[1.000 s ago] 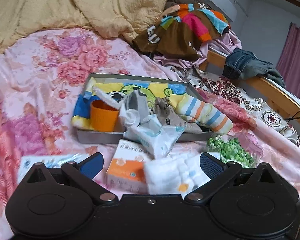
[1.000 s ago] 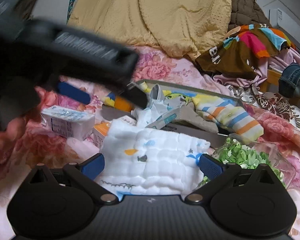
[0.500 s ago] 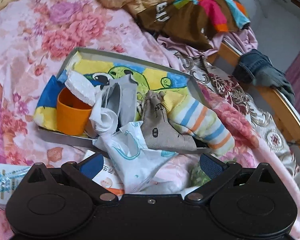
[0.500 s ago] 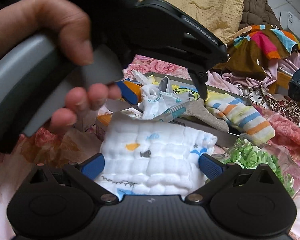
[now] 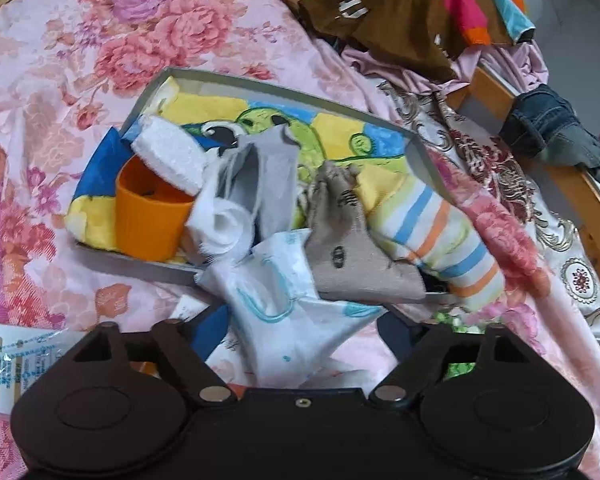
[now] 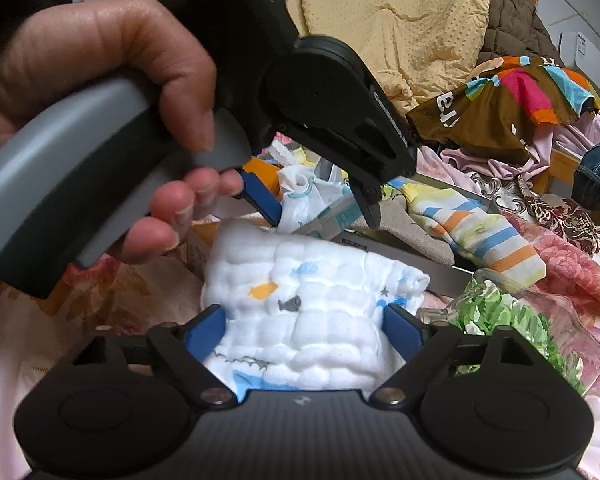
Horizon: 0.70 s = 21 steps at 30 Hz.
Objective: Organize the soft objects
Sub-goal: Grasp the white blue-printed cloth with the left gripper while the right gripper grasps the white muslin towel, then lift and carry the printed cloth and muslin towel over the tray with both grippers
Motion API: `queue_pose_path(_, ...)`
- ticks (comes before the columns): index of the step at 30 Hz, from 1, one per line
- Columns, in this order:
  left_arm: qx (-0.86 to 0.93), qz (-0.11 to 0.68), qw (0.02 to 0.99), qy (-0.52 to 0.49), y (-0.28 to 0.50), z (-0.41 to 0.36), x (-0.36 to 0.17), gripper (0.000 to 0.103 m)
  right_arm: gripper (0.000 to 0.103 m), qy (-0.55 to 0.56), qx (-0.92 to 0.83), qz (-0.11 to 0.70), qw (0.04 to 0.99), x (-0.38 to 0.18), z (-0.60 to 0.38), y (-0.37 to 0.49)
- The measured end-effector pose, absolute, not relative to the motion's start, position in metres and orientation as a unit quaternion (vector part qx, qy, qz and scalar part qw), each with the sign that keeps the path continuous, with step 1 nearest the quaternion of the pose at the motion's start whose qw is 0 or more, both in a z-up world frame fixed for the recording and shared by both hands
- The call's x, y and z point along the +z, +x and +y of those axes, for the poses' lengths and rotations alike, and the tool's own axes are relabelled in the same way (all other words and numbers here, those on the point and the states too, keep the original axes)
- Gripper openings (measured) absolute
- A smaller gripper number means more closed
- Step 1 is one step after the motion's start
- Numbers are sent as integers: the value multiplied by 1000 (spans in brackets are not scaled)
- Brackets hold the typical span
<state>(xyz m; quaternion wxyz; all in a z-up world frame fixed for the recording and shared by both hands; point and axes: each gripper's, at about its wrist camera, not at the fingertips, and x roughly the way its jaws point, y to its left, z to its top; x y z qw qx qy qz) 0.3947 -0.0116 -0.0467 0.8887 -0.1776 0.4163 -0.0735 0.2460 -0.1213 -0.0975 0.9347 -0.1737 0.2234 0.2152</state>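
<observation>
A grey tray [image 5: 284, 90] on the floral bedspread holds a cartoon towel [image 5: 340, 128], an orange cup [image 5: 148, 220], a grey sock [image 5: 260, 184], a beige pouch [image 5: 348, 248] and a striped sock [image 5: 440, 240]. A white cloth with blue print [image 5: 296, 320] hangs over the tray's front edge. My left gripper [image 5: 303, 328] straddles that cloth, its jaws closing, pads not visibly pressing. The right wrist view shows the left gripper [image 6: 316, 204] in a person's hand. My right gripper [image 6: 304, 328] is closing around a white quilted cloth [image 6: 308, 300] lying on the bed.
A clear container with green contents [image 6: 500, 320] sits right of the quilted cloth. A small orange-and-white box [image 6: 196, 248] lies behind it. A tissue pack [image 5: 4, 360] is at the left. Piled clothes [image 5: 420, 8], jeans [image 5: 552, 132] on a wooden rail, and a yellow blanket [image 6: 400, 20] lie beyond.
My left gripper has moved forward to the tray and tipped down over the printed cloth, coming into the right wrist view. Both pairs of jaws have narrowed. The right gripper stayed put.
</observation>
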Motion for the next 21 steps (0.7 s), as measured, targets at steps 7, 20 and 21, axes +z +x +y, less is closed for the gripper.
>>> queue_pose_path(7, -66, 402, 891, -202, 386, -2, -48, 65, 71, -198, 199, 235, 931, -103, -116, 246)
queue_pose_path(20, -70, 383, 894, -221, 368, 4, -40, 46, 46, -190, 197, 251, 928, -99, -118, 244)
queue_pose_path(21, -70, 382, 895, -219, 366, 4, -39, 46, 43, -187, 197, 254, 928, -98, -118, 244)
